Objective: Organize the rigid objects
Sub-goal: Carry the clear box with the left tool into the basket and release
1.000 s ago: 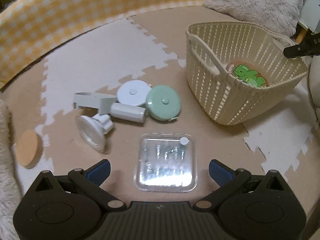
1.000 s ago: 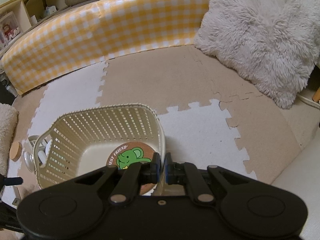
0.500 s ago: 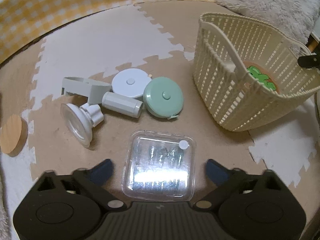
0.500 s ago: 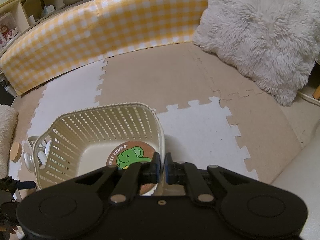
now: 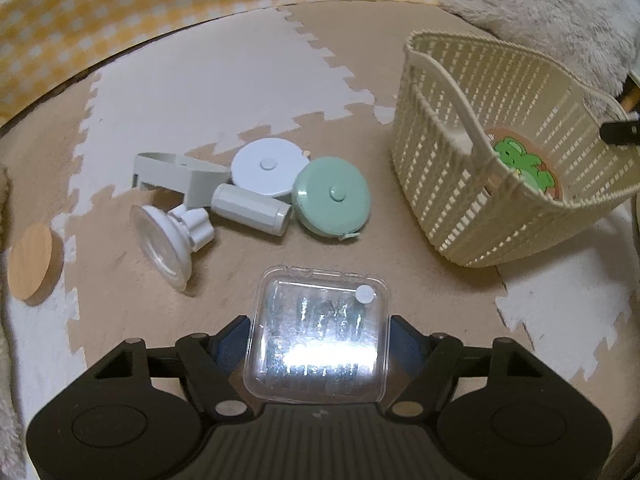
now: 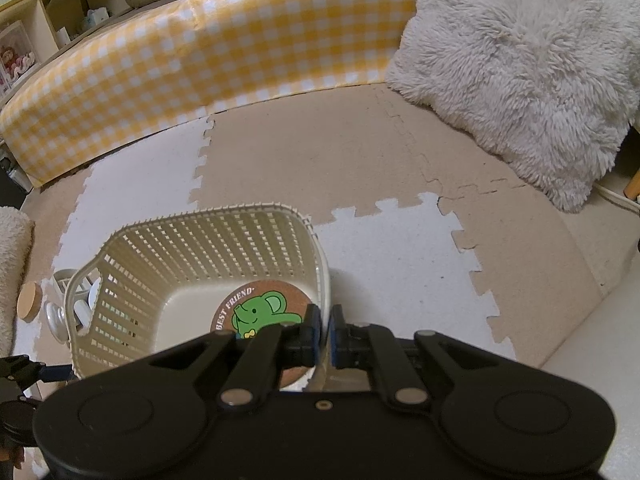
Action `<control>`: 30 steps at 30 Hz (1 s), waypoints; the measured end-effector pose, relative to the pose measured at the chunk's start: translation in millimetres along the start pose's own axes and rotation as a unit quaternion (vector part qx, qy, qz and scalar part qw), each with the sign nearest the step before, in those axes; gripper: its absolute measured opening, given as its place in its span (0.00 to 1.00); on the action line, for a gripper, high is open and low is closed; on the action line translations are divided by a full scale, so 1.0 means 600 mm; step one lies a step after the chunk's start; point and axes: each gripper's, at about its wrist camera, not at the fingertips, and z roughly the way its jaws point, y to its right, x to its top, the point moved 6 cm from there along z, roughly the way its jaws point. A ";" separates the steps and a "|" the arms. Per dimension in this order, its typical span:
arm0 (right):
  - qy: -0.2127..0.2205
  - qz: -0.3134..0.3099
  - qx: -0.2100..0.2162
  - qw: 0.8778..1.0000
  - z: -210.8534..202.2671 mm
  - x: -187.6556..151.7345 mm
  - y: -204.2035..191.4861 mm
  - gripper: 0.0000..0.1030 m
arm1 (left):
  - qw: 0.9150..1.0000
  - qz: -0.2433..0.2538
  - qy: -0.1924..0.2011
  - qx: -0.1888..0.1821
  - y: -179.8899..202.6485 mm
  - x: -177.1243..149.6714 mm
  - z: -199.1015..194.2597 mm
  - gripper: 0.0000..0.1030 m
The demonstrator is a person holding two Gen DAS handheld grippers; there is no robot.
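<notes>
Left wrist view: the left gripper (image 5: pixel 319 334) points steeply down at the foam floor mat (image 5: pixel 248 92). Its jaws have just been closing, and the clear plastic case (image 5: pixel 318 334) now sits between them. The blue pads (image 5: pixel 230 338) stand at the two side walls of the case; whether they already press on it cannot be told. Beyond the case, a cluster of loose items lies on the mat: a green round tape measure (image 5: pixel 331 197), a white round tape measure (image 5: pixel 269 166) touching it, a white cylinder (image 5: pixel 251 208), a grey bracket (image 5: pixel 176 174) and a white suction cup (image 5: pixel 168 236). A wooden disc (image 5: pixel 35 263) lies apart near the left edge. The cream slatted basket (image 5: pixel 472 184) stands to the right of the cluster, with a cork coaster (image 5: pixel 524 162) printed with a green elephant inside it.

Right wrist view: the right gripper (image 6: pixel 325 334) is pressed together on the near rim of the basket (image 6: pixel 200 240), one pad (image 6: pixel 314 330) inside the wall and the other outside. The elephant coaster (image 6: pixel 260 316) lies on the basket floor, just beside the inner finger. A fluffy cushion (image 6: pixel 516 64) and a yellow checked bumper (image 6: pixel 208 52) border the mat (image 6: pixel 320 152).
</notes>
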 end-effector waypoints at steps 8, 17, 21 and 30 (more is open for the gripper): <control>-0.001 0.000 -0.001 1.000 -0.001 0.000 -0.001 0.05 | 0.998 -0.044 0.040 -0.011 -0.010 0.024 -0.060 0.73; -0.001 0.000 -0.001 1.000 0.000 0.000 0.000 0.05 | 0.989 -0.088 0.103 -0.065 0.024 0.066 -0.152 0.73; -0.001 0.000 0.000 1.000 0.000 0.000 0.000 0.05 | 0.983 -0.106 0.116 -0.100 0.060 0.095 -0.171 0.73; -0.001 0.002 0.005 1.000 0.000 0.001 0.001 0.05 | 0.971 -0.150 0.103 -0.154 0.149 0.173 -0.138 0.73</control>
